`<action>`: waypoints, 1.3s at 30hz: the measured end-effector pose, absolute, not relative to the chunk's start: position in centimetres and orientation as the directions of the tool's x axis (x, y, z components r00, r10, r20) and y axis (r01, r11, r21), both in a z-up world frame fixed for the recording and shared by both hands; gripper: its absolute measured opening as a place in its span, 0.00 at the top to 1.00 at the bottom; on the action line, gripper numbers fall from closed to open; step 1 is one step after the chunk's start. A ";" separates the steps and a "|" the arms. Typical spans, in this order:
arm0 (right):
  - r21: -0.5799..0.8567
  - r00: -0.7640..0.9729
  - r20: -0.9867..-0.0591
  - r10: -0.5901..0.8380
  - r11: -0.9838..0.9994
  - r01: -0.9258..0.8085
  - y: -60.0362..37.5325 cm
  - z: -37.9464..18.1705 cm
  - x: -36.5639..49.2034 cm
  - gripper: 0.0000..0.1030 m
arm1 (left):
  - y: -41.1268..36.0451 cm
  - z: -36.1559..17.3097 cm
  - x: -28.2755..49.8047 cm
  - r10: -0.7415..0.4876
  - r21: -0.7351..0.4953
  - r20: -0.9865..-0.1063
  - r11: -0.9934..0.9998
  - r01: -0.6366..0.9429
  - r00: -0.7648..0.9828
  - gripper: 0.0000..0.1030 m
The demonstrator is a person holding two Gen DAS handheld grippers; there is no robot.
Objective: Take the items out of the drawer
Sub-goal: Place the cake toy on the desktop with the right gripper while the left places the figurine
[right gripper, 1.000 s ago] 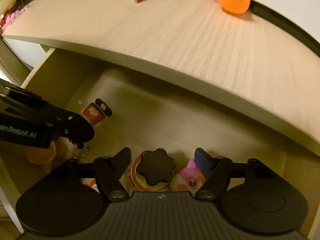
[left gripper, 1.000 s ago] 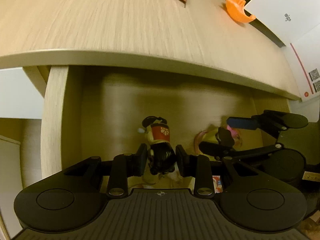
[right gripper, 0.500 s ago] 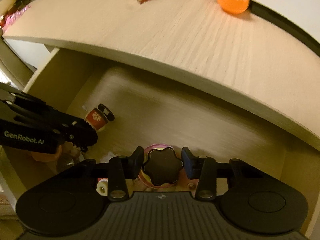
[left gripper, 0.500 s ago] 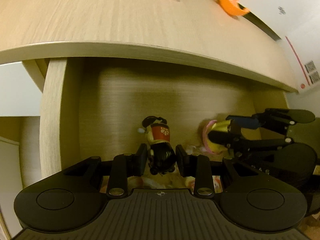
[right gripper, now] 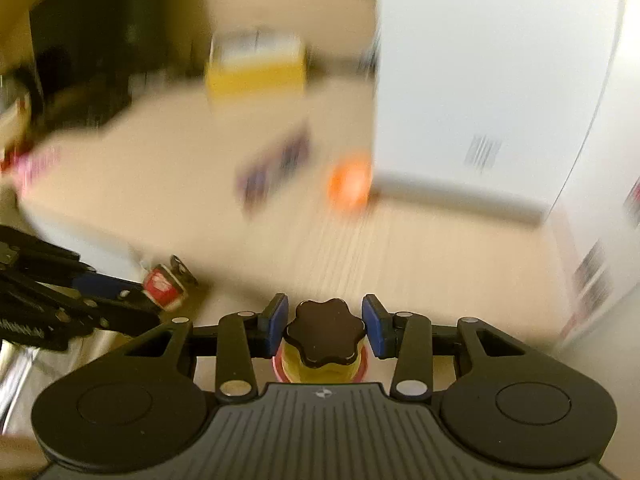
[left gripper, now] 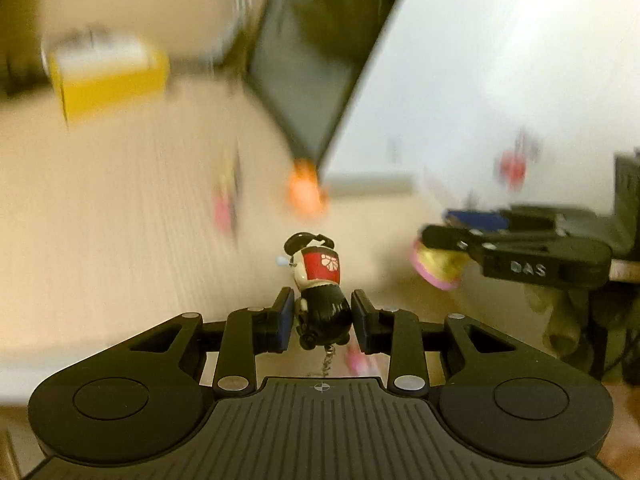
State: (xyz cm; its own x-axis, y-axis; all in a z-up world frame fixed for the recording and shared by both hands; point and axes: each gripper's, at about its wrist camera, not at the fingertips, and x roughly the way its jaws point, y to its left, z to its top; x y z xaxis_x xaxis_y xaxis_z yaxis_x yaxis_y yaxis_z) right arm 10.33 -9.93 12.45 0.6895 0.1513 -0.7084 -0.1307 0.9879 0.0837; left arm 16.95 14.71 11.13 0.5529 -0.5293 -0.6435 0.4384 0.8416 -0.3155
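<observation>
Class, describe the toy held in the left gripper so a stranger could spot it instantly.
Start at the pale wooden desktop. In front of it the left gripper clamps a small figurine. Unlike the yellow-and-pink toy in the right gripper, it has black hair and a red band with a white flower.

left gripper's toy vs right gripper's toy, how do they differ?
The figurine in the left gripper is slim and doll-like: black hair, a red band with a white flower print. The capped toy in the right gripper is squat and round: yellow body, pink rim, dark flower-shaped cap. The figurine sticks out well past the pads; the capped toy sits low between them. Both are clamped and held above the wooden desktop.
</observation>
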 end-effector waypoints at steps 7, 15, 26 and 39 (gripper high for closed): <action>0.020 0.844 -0.533 0.067 0.998 -0.067 -11.2 18.8 14.4 0.61 | 16.0 12.7 23.9 -0.442 -0.308 -0.561 0.896 0.319 0.700 0.67; 0.062 0.726 -0.687 0.026 0.998 0.023 -13.0 10.0 21.3 0.61 | 16.4 5.2 30.3 -0.361 -0.292 -0.691 0.932 0.215 0.626 0.67; 0.035 0.669 -0.743 0.017 0.999 0.014 -13.3 5.4 24.7 0.61 | 16.7 1.8 30.1 -0.304 -0.256 -0.737 0.952 0.167 0.604 0.67; 0.038 0.663 -0.748 0.019 0.999 0.014 -13.3 6.2 23.9 0.35 | 17.8 6.1 26.3 -0.286 -0.202 -0.683 0.958 0.202 0.672 0.68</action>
State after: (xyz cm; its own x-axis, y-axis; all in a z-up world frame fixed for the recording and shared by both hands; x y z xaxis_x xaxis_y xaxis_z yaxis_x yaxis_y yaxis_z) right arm 23.94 -13.34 6.20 0.6631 0.0192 -0.7483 0.0137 0.9992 0.0378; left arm 26.27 17.84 6.12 0.6723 -0.2857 -0.6830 0.2018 0.9583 -0.2023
